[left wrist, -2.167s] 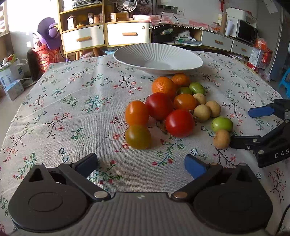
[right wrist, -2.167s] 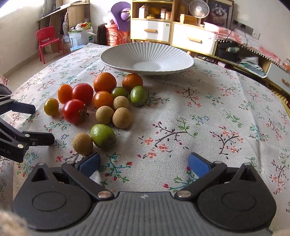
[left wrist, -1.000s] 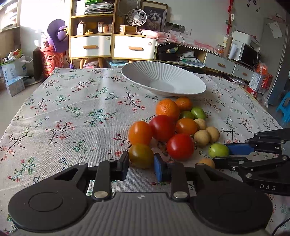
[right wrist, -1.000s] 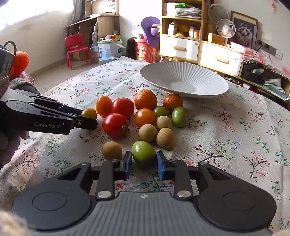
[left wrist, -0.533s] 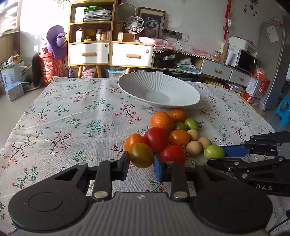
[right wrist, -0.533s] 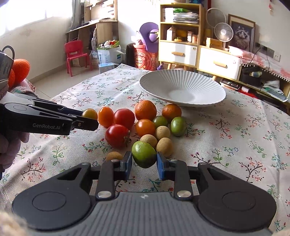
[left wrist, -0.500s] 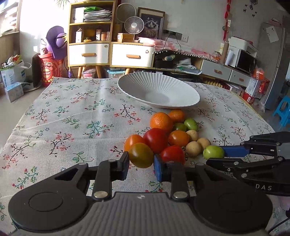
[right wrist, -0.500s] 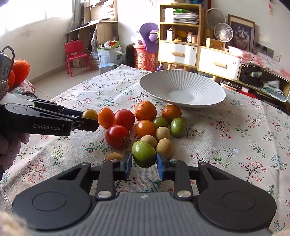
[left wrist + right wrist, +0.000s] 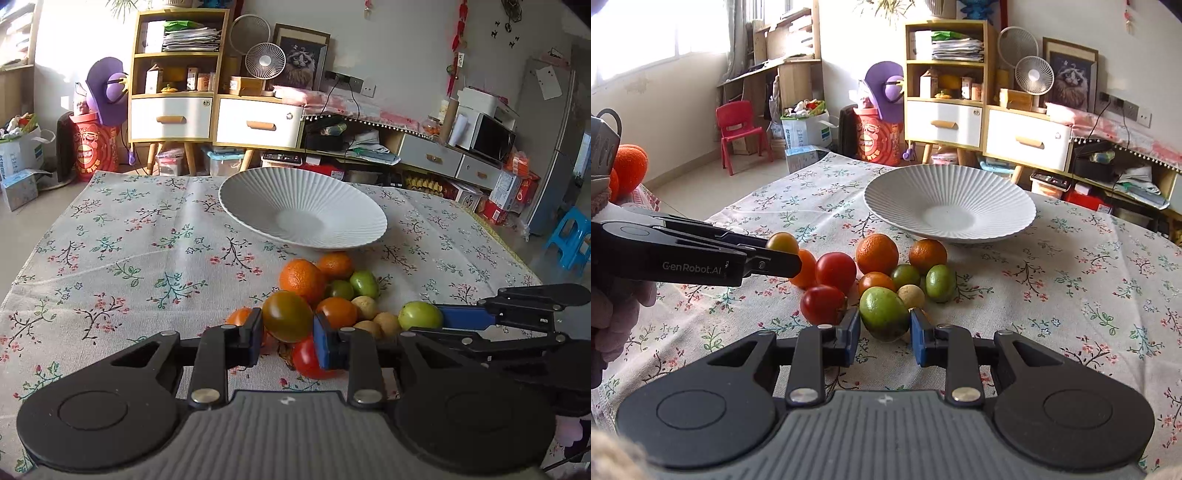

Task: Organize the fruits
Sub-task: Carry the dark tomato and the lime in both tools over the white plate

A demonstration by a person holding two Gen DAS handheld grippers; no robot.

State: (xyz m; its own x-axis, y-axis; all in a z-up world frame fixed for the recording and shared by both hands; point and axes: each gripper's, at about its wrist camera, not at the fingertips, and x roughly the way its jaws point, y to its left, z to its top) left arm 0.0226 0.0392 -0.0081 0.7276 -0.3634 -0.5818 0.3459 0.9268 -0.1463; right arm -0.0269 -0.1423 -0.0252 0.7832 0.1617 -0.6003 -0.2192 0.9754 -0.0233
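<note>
You hold a greenish tomato [image 9: 287,315] in your left hand-held gripper [image 9: 287,332] and a green fruit [image 9: 884,314] in the right hand-held gripper [image 9: 885,336]; next, carry both to the white bowl [image 9: 1008,221].

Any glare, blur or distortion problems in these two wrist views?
Left wrist: sunlight washes out the upper left wall, fisheye bends the room's edges, yet the olive tomato in the left gripper is sharp. Right wrist: blown-out window top left; green fruit in the right gripper stays crisp.

Home living room, drawer cabinet [image 9: 218,118], microwave [image 9: 493,137]

Fruit pile [image 9: 334,291] beside white bowl [image 9: 303,208]
</note>
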